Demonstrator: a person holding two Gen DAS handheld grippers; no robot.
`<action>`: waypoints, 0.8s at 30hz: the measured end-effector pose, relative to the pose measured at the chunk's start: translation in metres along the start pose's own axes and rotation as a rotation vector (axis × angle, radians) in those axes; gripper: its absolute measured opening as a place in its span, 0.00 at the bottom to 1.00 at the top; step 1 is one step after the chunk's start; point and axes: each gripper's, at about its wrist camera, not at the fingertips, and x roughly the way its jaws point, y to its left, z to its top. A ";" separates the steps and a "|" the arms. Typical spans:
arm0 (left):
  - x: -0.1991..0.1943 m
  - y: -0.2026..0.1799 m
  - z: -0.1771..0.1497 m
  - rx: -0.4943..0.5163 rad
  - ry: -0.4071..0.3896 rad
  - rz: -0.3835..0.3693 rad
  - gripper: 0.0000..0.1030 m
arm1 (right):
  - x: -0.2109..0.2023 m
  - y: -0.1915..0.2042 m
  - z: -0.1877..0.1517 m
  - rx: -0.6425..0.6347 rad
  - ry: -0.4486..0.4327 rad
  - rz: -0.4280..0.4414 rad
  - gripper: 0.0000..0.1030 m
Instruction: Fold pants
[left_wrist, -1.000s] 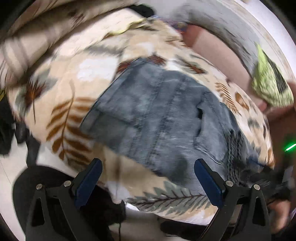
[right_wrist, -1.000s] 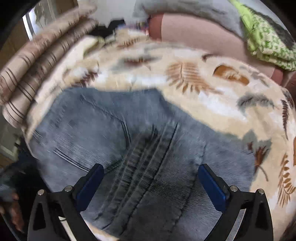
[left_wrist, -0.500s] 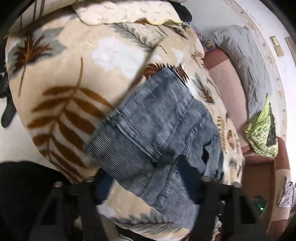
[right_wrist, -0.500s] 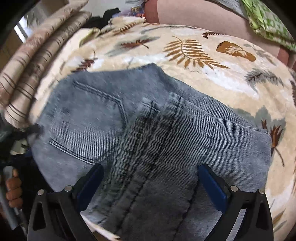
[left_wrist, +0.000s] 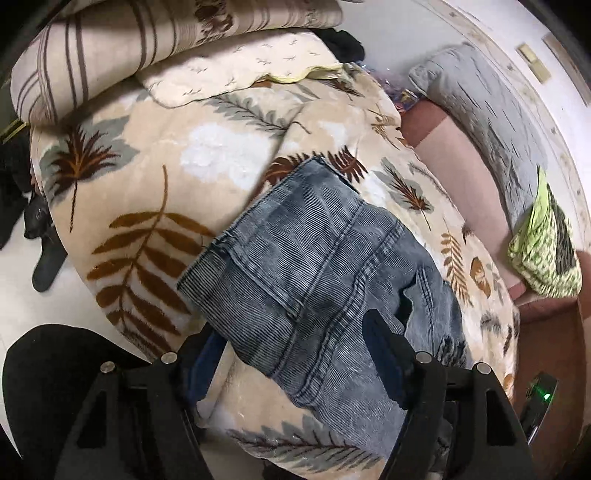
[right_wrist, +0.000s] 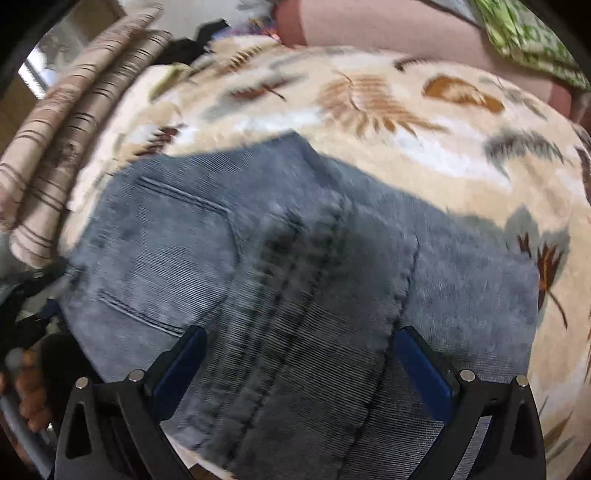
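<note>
The pants (left_wrist: 325, 273), grey-blue washed denim folded into a thick block, lie on the leaf-print blanket (left_wrist: 155, 192) near its front edge. From the left wrist view their near end runs down behind the gripper frame and is cut off, and the right-hand part sinks into shadow where a pocket flap gapes. Over on the right wrist view the whole picture is smeared; you can make out a back pocket and a heavy seam on the pants (right_wrist: 280, 266), but the weave is soft and the lower edge vanishes under the black frame.

The left gripper (left_wrist: 291, 350) has its jaws opening, with the denim edge between them; the left pad is half hidden behind the cloth, the right pad sits over it, and neither looks pressed in. The right gripper (right_wrist: 295, 354) stands spread wide above the seam, released, nothing pinched.

Around them: striped folded bedding (left_wrist: 110, 48) stacked at the far left of the blanket, a pale quilt (left_wrist: 236, 74) below it, a grey pillow (left_wrist: 480, 103) and a green patterned cloth (left_wrist: 546, 251) on a pinkish sofa (left_wrist: 454, 166) beyond. A green light (left_wrist: 546, 396) glows at the lower right on a dark device, too small to identify. At the right view's left edge, a person's fingers (right_wrist: 29, 398) curl round a handle, blurred. No readable writing anywhere.
</note>
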 end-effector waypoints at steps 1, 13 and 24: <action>0.003 -0.004 0.002 0.020 -0.004 0.016 0.72 | -0.002 0.003 0.000 -0.003 -0.006 0.008 1.00; 0.018 -0.013 -0.001 0.079 0.021 0.063 0.72 | -0.013 0.029 0.004 -0.073 -0.038 -0.008 1.00; 0.027 -0.014 0.001 0.087 0.027 0.072 0.74 | 0.005 0.019 -0.001 -0.053 0.024 -0.035 1.00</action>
